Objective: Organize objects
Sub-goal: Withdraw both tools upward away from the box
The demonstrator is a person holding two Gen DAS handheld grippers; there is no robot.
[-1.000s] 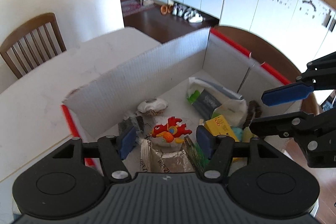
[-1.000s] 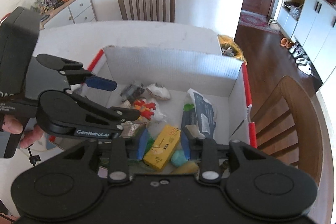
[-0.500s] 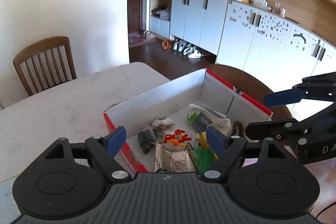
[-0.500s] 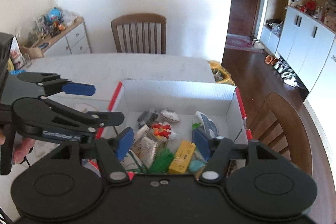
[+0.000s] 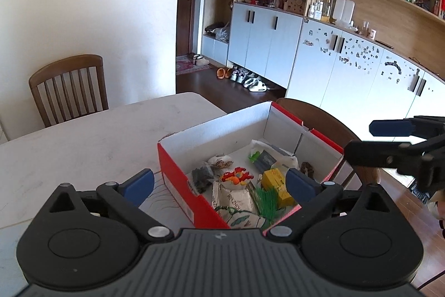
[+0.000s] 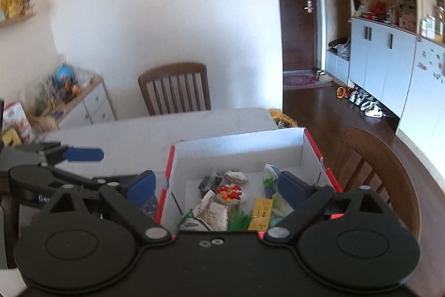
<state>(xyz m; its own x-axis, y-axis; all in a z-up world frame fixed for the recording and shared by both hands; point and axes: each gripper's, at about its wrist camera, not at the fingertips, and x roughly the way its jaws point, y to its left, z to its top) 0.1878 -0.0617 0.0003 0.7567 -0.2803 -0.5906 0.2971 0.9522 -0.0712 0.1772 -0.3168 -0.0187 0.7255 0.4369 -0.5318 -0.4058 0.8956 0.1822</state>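
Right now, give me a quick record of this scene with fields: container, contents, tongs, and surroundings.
container: red shoebox, open, on white table
contents: yellow box, red-orange toy, green tuft, silver packet
left tongs: open, empty, raised short of the box
right tongs: open, empty
surroundings: wooden chair

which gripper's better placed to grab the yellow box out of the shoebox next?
Probably right. The right gripper is open, with the yellow box just ahead between its fingers. The left gripper, also open, sees it off toward its right finger.

Red box [image 5: 178,180], yellow carton [image 5: 275,180]
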